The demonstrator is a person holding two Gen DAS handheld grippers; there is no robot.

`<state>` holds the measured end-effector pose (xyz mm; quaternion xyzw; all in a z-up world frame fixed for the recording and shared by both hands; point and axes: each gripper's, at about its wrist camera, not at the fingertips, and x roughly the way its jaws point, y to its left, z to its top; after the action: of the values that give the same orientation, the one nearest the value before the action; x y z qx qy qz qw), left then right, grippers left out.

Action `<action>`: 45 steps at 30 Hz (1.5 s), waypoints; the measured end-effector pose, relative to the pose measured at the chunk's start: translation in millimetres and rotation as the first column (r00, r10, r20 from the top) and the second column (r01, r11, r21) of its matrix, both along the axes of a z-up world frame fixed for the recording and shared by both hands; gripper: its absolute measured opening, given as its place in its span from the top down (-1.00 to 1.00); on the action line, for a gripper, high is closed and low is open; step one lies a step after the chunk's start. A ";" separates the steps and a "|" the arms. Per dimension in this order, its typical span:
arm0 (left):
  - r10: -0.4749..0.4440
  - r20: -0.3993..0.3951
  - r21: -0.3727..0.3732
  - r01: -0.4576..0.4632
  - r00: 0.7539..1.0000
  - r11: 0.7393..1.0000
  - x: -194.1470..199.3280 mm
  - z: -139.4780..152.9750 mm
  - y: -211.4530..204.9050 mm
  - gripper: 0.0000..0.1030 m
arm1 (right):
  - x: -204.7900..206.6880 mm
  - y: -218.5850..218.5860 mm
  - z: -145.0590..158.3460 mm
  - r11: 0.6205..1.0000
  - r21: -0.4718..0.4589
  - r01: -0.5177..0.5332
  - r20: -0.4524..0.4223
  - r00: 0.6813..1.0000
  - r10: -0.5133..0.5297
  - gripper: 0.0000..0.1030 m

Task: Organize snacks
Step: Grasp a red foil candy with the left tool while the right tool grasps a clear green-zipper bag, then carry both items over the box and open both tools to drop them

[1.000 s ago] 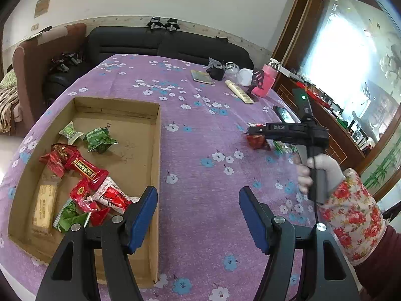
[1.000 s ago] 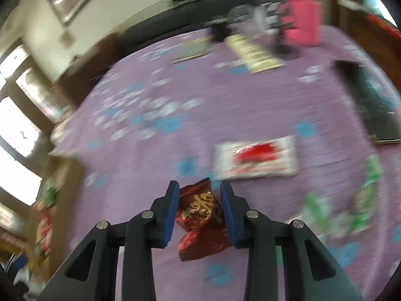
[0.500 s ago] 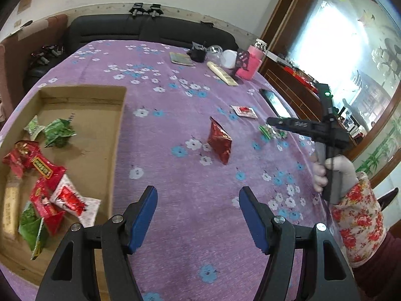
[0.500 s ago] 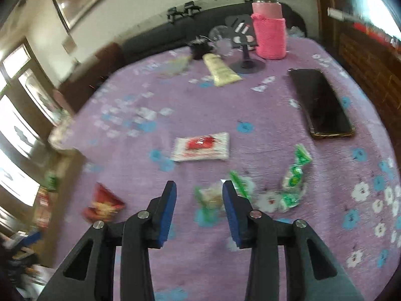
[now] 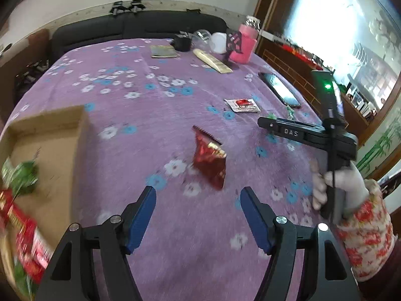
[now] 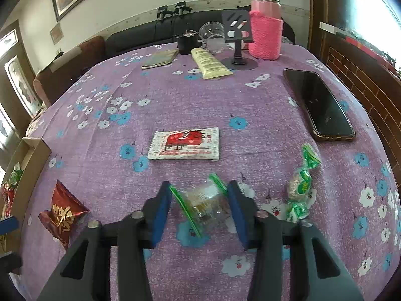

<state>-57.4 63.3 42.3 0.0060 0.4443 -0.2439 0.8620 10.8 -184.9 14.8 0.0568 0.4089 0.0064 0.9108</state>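
A dark red snack bag (image 5: 209,160) lies on the purple flowered tablecloth, just ahead of my open, empty left gripper (image 5: 198,215); it also shows in the right wrist view (image 6: 62,215). My right gripper (image 6: 199,208) is open, its jaws on either side of a clear green-edged candy (image 6: 203,200) lying on the cloth. A green wrapped candy (image 6: 302,183) and a white-and-red packet (image 6: 184,144) lie nearby. The cardboard box (image 5: 50,150) at left holds several snacks.
A black phone (image 6: 318,107) lies at the right. At the far end stand a pink flask (image 6: 265,27), a phone stand (image 6: 238,40), a cream tube (image 6: 209,62), a black cup (image 6: 186,44) and a flat packet (image 6: 160,59). A sofa sits behind.
My right gripper let go of the red snack bag, which now lies on the cloth, and moved right over the clear candy. My left gripper swung right from the box toward the red bag.
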 end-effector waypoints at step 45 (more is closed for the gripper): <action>0.341 0.087 -0.161 -0.325 0.936 0.932 -19.0 41.5 148.2 0.25 | -39.7 64.8 57.2 0.957 0.228 -0.180 0.135 0.979 0.152 0.51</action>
<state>-76.5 211.5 83.8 -0.1179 0.3703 -0.1248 0.9129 -28.8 -120.1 72.0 0.1307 0.3549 0.1354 0.9158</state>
